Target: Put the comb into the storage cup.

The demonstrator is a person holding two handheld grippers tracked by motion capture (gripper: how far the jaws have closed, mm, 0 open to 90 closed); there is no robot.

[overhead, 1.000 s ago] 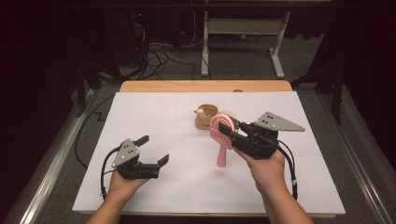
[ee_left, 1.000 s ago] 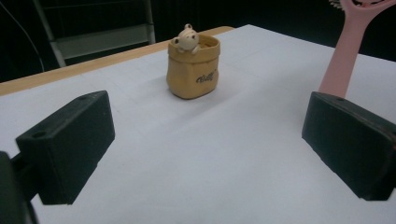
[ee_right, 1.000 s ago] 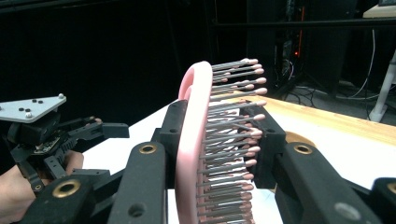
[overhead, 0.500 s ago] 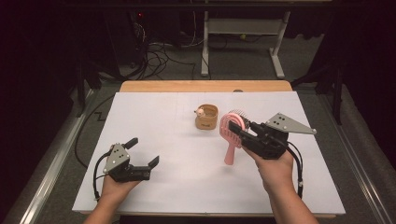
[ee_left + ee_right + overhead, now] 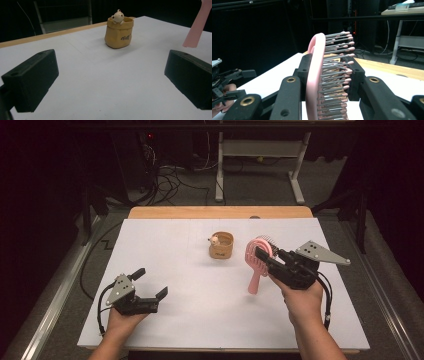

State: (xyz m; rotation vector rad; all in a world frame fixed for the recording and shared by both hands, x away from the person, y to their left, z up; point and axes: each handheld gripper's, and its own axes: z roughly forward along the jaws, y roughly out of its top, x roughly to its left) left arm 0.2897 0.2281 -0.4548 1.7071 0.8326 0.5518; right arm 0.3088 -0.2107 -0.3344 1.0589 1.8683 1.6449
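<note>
Right gripper (image 5: 261, 255) clamps pink hairbrush (image 5: 256, 265); left gripper (image 5: 150, 282) open and empty.

On the white tabletop (image 5: 200, 310), my right gripper at 3 o'clock clamps the brush head, handle hanging down above the surface. My left gripper sits at 8 o'clock, jaws wide apart. The small tan pouch (image 5: 221, 246) stands near centre, just beside the brush at its 9 o'clock.

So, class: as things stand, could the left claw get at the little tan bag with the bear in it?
Probably yes. The left claw is open and holds nothing, and bare white table lies between it and the tan bag.
</note>
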